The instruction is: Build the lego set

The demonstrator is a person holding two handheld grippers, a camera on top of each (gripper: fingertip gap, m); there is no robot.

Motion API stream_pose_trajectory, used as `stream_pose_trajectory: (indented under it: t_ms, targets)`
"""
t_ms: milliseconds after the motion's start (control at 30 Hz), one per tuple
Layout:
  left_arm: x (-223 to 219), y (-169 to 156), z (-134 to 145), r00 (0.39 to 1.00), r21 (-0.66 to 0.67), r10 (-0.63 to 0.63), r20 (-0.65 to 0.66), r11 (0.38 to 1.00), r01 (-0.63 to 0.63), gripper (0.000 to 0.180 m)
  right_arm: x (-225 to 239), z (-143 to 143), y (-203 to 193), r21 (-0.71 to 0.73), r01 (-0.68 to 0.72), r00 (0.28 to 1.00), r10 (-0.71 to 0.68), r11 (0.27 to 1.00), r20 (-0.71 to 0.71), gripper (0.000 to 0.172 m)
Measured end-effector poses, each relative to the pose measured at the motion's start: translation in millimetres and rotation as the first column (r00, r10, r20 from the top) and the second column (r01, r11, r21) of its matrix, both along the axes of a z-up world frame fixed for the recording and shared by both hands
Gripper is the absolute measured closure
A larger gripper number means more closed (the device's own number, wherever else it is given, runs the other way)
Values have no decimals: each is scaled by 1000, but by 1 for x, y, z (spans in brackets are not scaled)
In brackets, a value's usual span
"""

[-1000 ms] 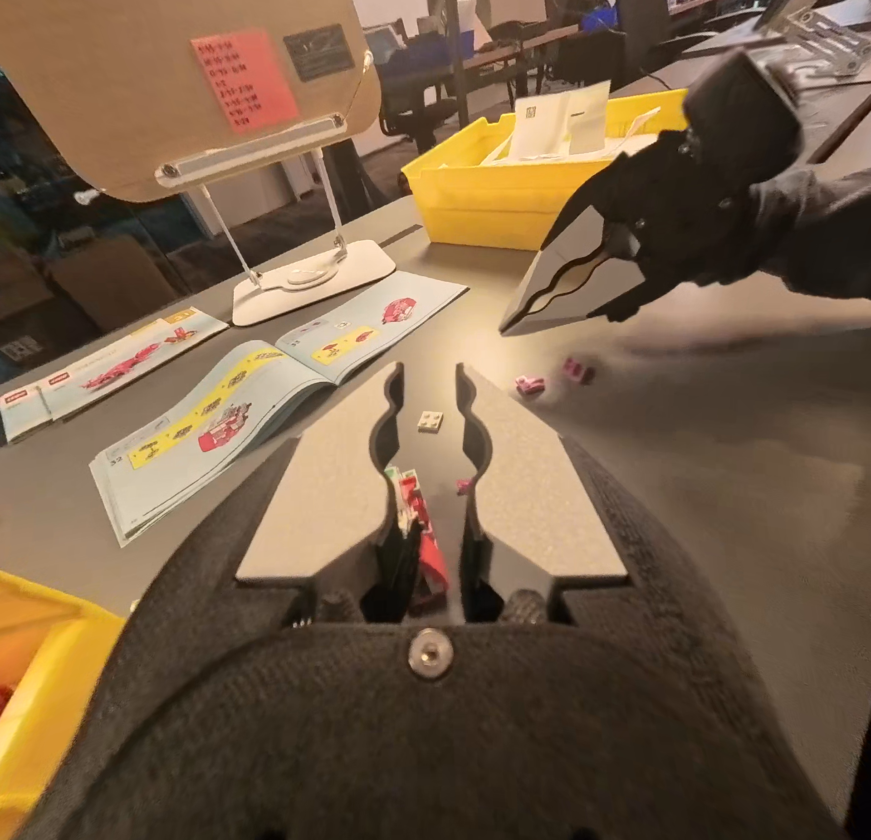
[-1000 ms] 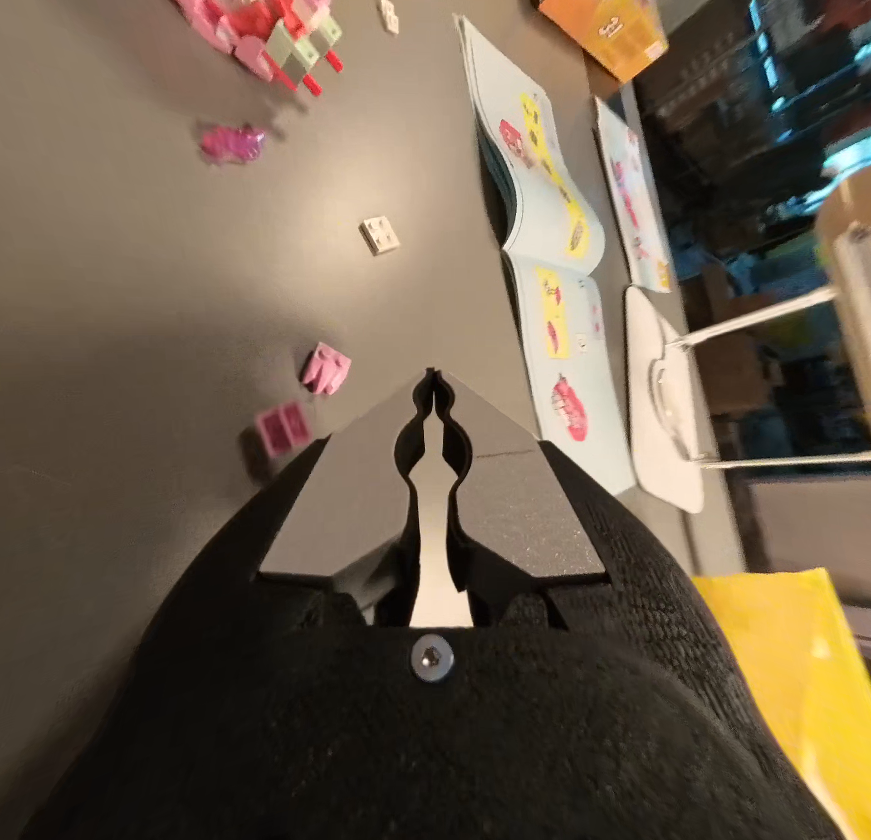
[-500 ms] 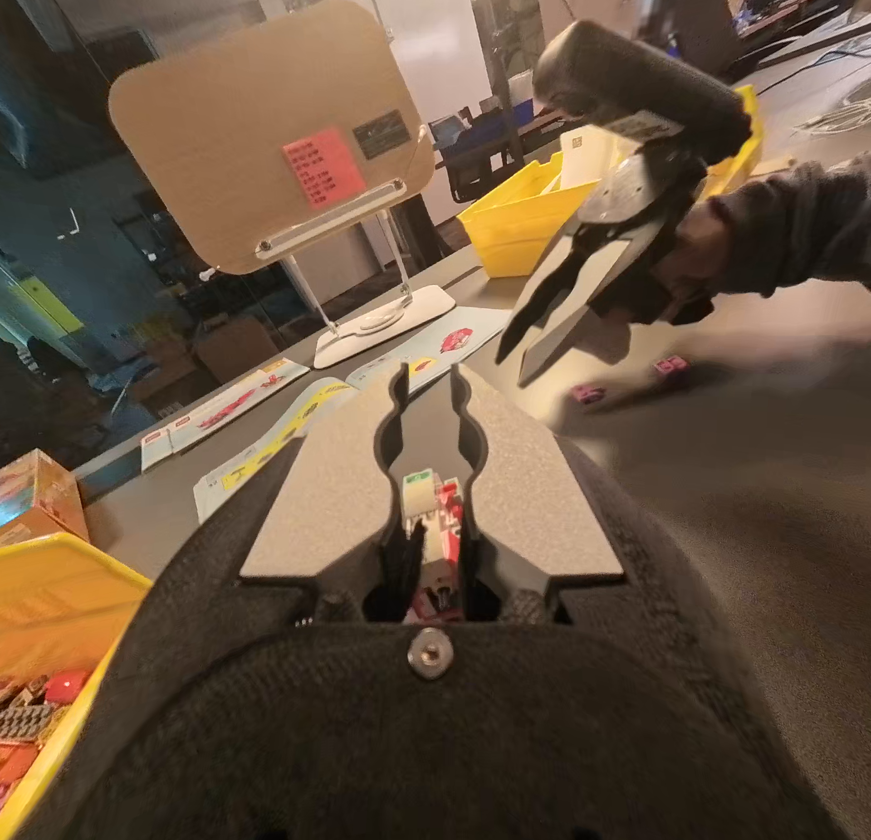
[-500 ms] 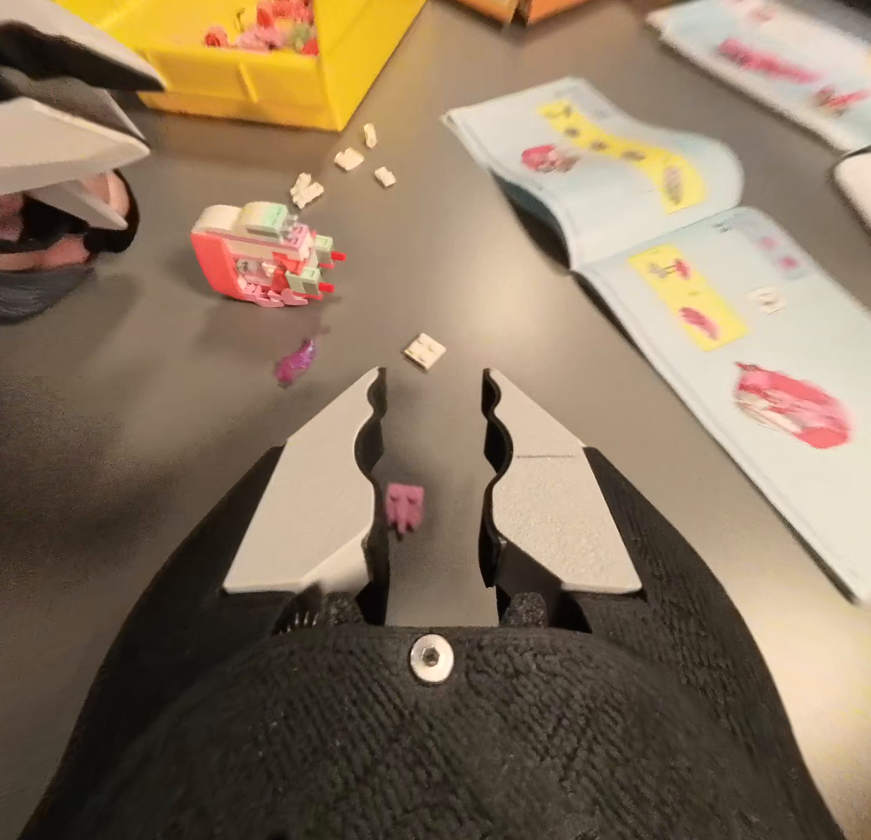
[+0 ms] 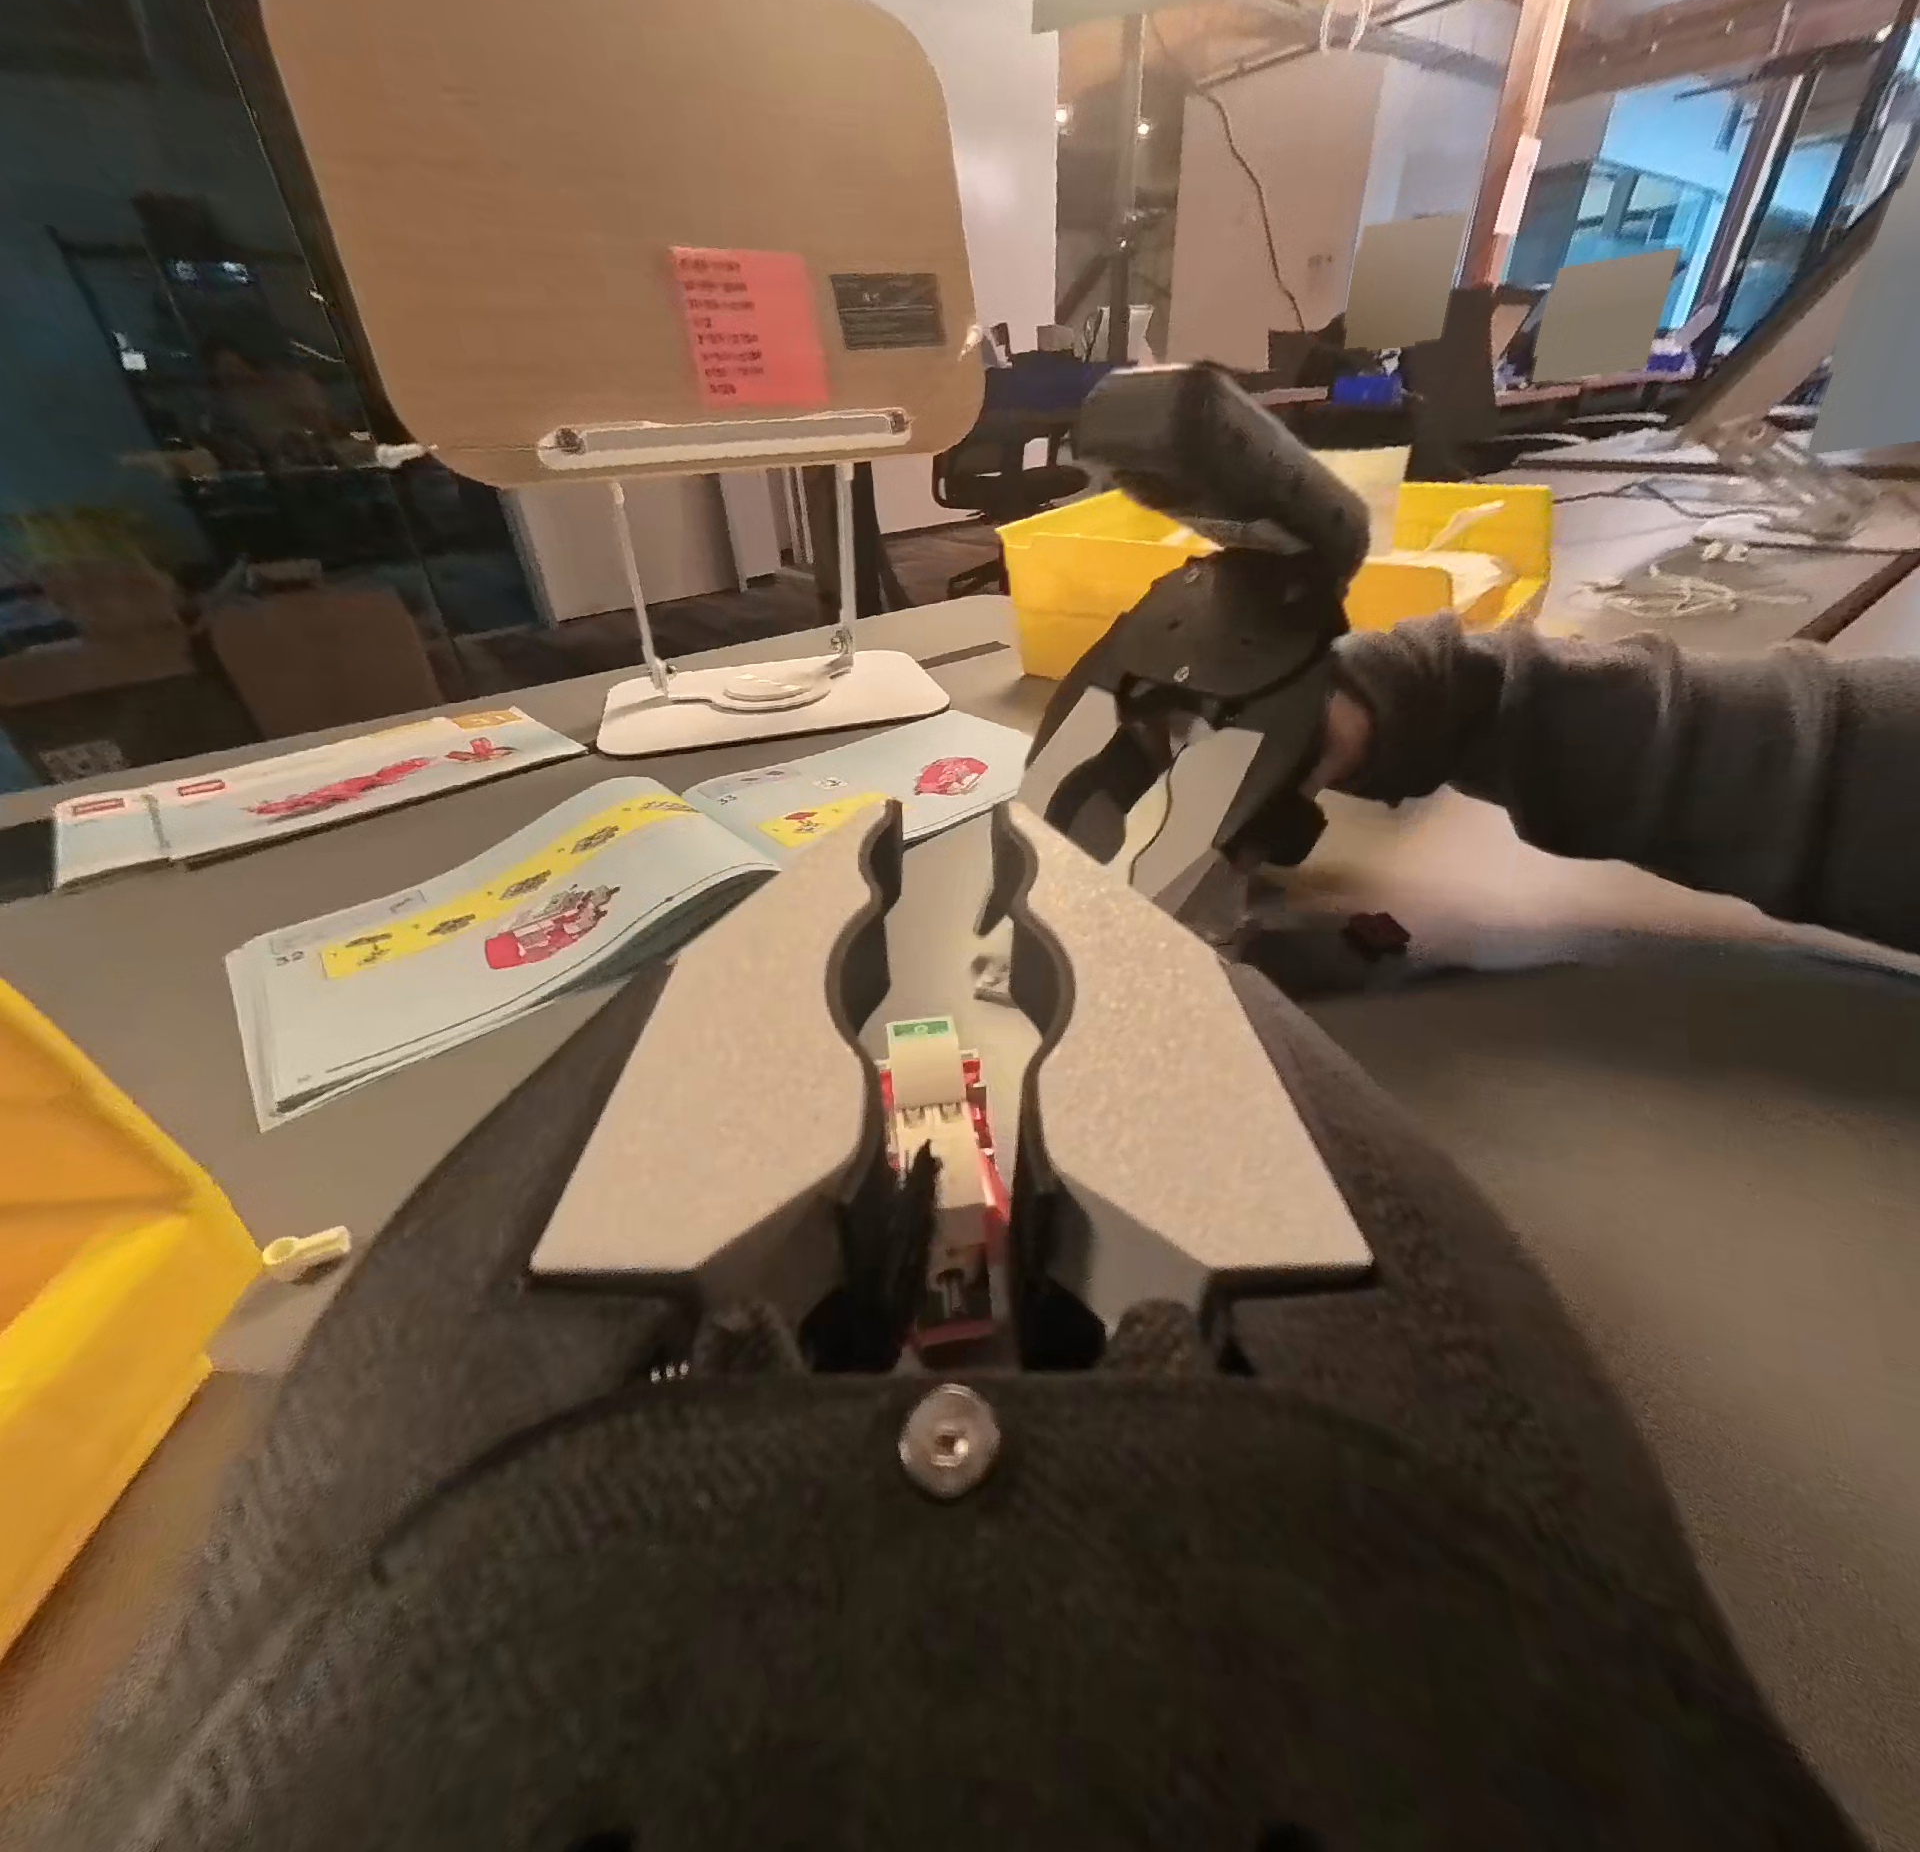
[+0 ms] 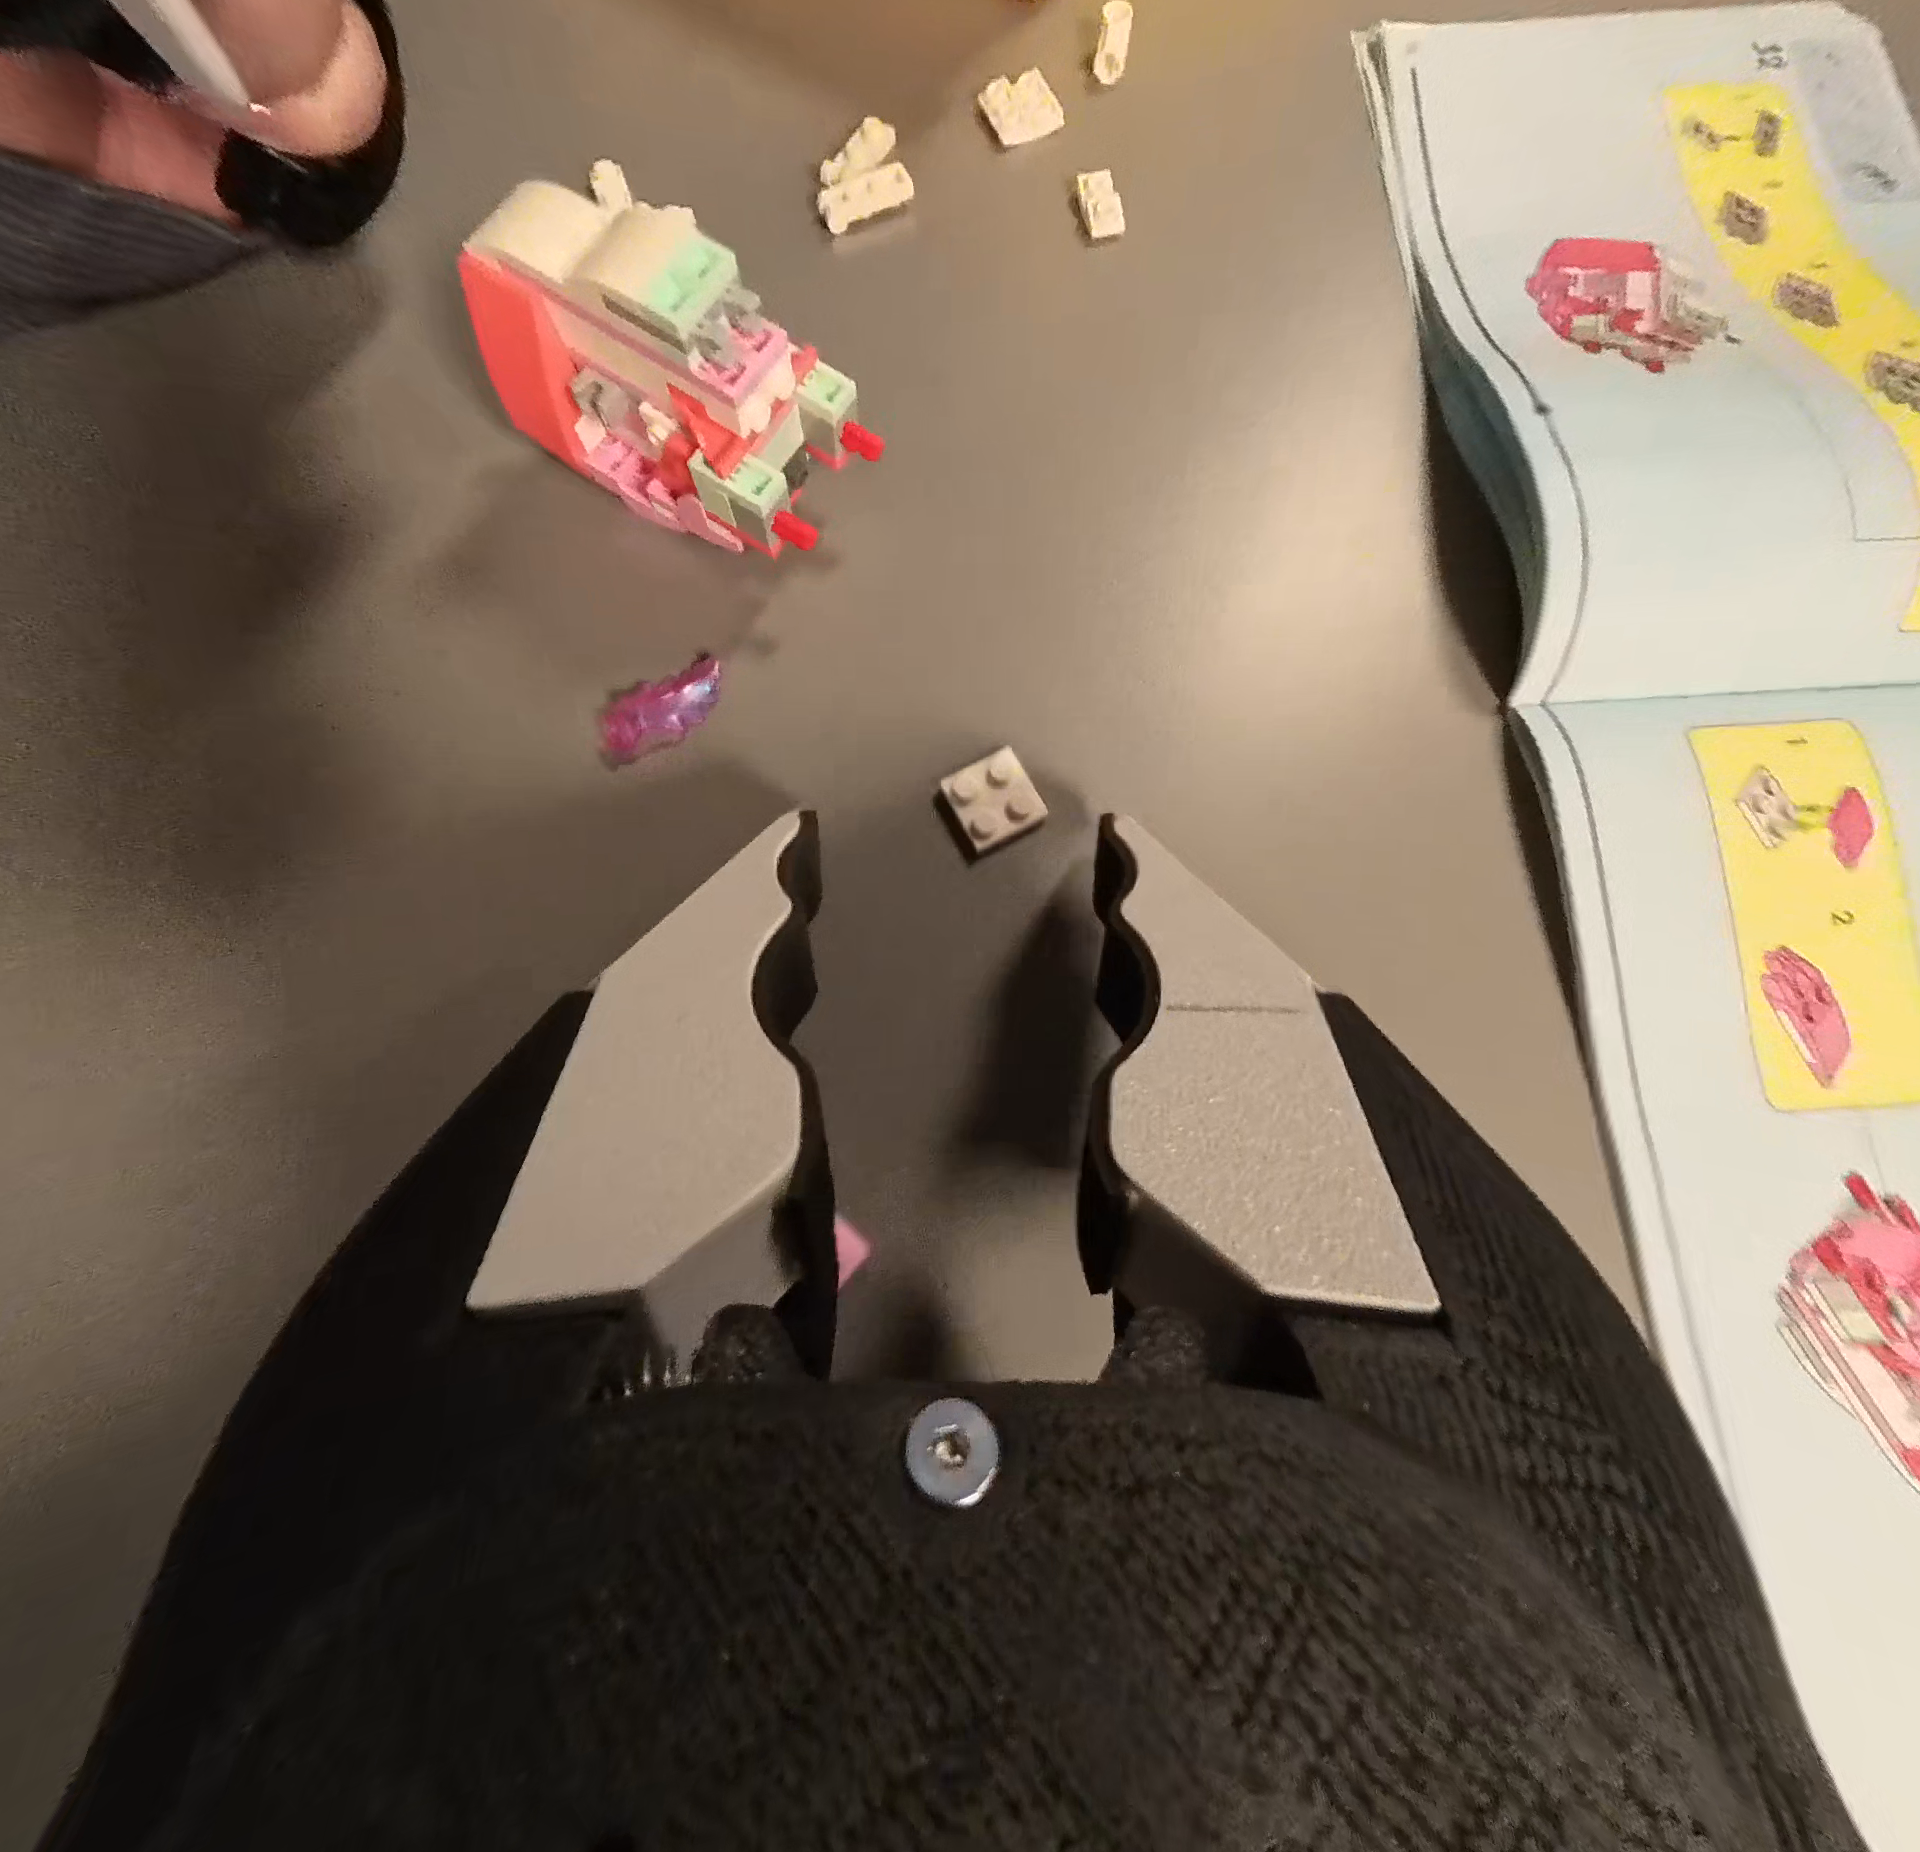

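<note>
Right gripper [image 6: 956, 826], fingers spread, hovers by a light, rigid grey plate [image 6: 992, 800], grippable by its edges; left gripper [image 5: 945, 815] narrowly parted, seemingly empty

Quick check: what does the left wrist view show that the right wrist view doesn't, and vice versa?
Left only: the wooden book stand with a pink note, a closed booklet and the far yellow bin. Right only: the translucent pink piece and a cluster of cream pieces. Both: the open booklet, the red and pink brick model and the grey table.
</note>
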State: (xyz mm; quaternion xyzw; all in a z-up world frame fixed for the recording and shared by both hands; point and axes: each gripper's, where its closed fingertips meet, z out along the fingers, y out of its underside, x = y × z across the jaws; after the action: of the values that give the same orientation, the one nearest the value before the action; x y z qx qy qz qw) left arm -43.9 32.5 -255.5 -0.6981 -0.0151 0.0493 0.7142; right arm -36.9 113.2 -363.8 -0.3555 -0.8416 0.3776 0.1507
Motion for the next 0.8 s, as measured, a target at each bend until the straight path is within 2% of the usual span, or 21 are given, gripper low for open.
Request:
stream_pose_trajectory:
  t_ms: [100,200,300,400,467,567,633,667,800]
  targets:
    - [-1,-1,0,999,9,-13,41,1000,13,164,21,18,14,18,67,997,-66,998,-25,118]
    - [0,-2,0,997,17,-35,67,999,34,164,59,29,31,-11,199,980,-199,980,-17,120]
    - [3,-1,2,994,24,-61,87,998,59,164,99,24,40,-42,308,951,-307,950,35,126]
    - [5,0,2,993,24,-78,93,997,76,164,114,24,39,-100,397,917,-398,913,2,133]
    - [6,0,1,993,21,-78,90,997,76,164,122,13,40,-77,438,899,-438,896,16,135]
    - [6,0,1,993,18,-79,87,997,77,164,130,-7,41,9,453,889,-453,891,62,137]
    - [6,0,0,993,14,-82,88,997,81,165,127,-4,39,-1,449,893,-448,894,35,146]
    - [7,1,0,993,11,-83,89,997,83,165,126,-4,39,9,443,896,-443,896,32,156]
    - [7,1,-1,992,8,-88,89,996,88,165,122,-5,32,107,360,933,-356,927,-57,159]
